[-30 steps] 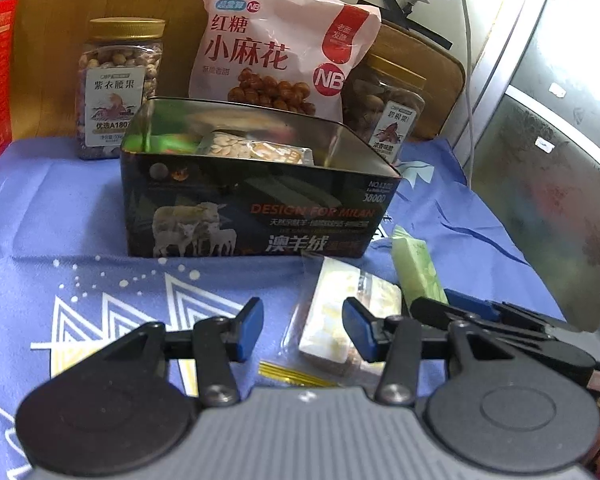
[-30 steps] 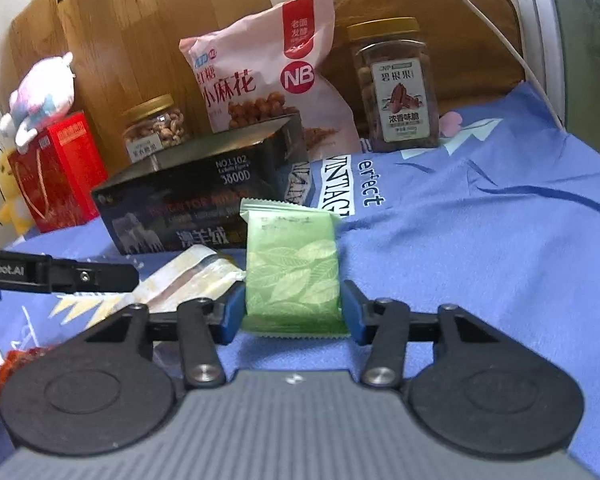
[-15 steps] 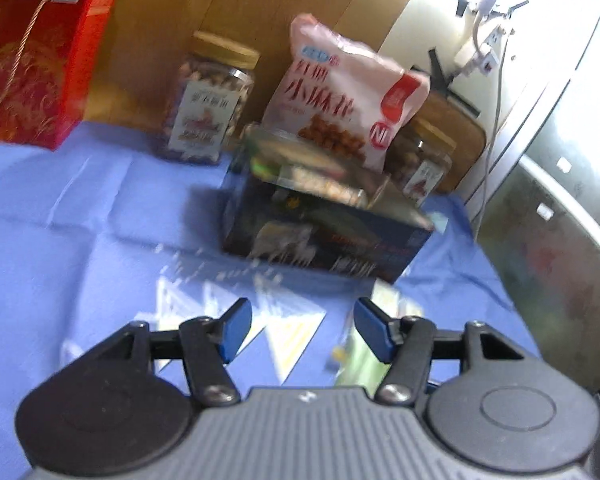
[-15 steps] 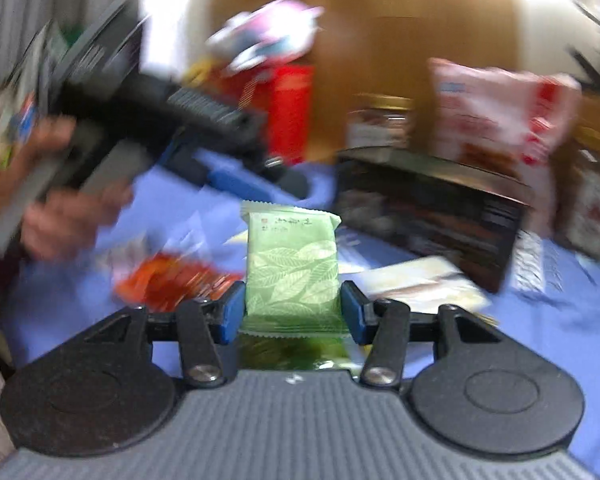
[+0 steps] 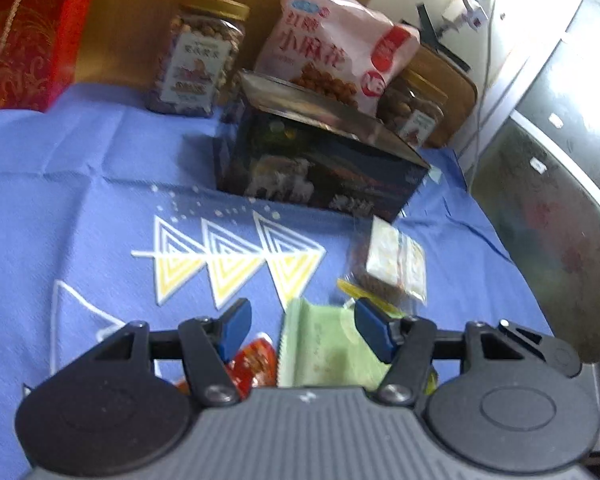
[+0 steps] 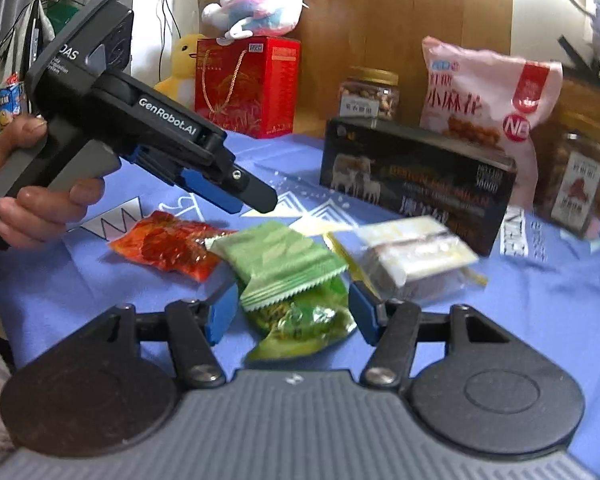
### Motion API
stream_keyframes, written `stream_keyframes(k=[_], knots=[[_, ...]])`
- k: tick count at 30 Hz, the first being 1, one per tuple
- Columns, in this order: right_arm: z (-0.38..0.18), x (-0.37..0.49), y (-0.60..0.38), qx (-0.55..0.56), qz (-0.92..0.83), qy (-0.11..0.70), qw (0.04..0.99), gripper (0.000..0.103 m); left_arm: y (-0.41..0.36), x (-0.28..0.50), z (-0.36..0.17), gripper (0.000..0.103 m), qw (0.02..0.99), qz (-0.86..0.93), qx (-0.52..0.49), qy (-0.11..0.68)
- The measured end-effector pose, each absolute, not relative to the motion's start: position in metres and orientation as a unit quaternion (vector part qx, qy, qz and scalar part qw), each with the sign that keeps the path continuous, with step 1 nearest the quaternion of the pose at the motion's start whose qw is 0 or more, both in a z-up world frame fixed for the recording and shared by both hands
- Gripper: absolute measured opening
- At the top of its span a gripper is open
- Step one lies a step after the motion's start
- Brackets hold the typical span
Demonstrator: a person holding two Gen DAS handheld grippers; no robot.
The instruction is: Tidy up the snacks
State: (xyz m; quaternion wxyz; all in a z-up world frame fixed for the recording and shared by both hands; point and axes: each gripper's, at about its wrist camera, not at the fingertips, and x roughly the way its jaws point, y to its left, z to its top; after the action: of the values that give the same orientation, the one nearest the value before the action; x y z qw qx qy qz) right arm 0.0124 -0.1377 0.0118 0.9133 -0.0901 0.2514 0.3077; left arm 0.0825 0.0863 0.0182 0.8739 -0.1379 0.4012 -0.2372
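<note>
A pale green snack packet (image 6: 278, 262) lies on a shiny green packet (image 6: 300, 328) on the blue cloth, between the fingers of my right gripper (image 6: 290, 312), which is open and apart from it. It also shows in the left wrist view (image 5: 324, 344). My left gripper (image 5: 302, 326) is open above the pile; in the right wrist view its body (image 6: 148, 132) hangs over a red packet (image 6: 164, 246). A clear pack of white and brown bars (image 6: 414, 256) lies to the right. The dark open tin (image 5: 320, 164) stands behind.
Behind the tin stand a pink snack bag (image 5: 336, 48), two nut jars (image 5: 198, 52) (image 6: 576, 176), and a red gift box (image 6: 246, 86) with plush toys (image 6: 256, 10) on it. A wooden board backs the table. A grey cabinet (image 5: 560, 208) is at the right.
My right gripper swung left with the pale green packet, opened and let it go onto the pile. My left gripper pulled back from the tin and now hovers over the loose packets.
</note>
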Motion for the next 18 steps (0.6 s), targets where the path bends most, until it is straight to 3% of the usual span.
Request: stream_keyframes(k=[3,7,10,18], knots=[[0.010,0.013,-0.133,-0.095,0.308,0.249,0.913,0.062,0.079,0.080,0.013,0.058,0.867,-0.251,-0.128,0.411],[0.009,0.018,-0.126,-0.095,0.310,0.251,0.912,0.041,0.075,0.077,0.008,0.057,0.856,-0.279,-0.134,0.415],[0.009,0.023,-0.120,-0.097,0.308,0.252,0.912,0.031,0.073,0.077,0.007,0.051,0.843,-0.300,-0.152,0.419],[0.021,0.026,-0.123,-0.069,0.311,0.230,0.920,0.031,0.073,0.072,0.028,0.050,0.861,-0.293,-0.152,0.388]])
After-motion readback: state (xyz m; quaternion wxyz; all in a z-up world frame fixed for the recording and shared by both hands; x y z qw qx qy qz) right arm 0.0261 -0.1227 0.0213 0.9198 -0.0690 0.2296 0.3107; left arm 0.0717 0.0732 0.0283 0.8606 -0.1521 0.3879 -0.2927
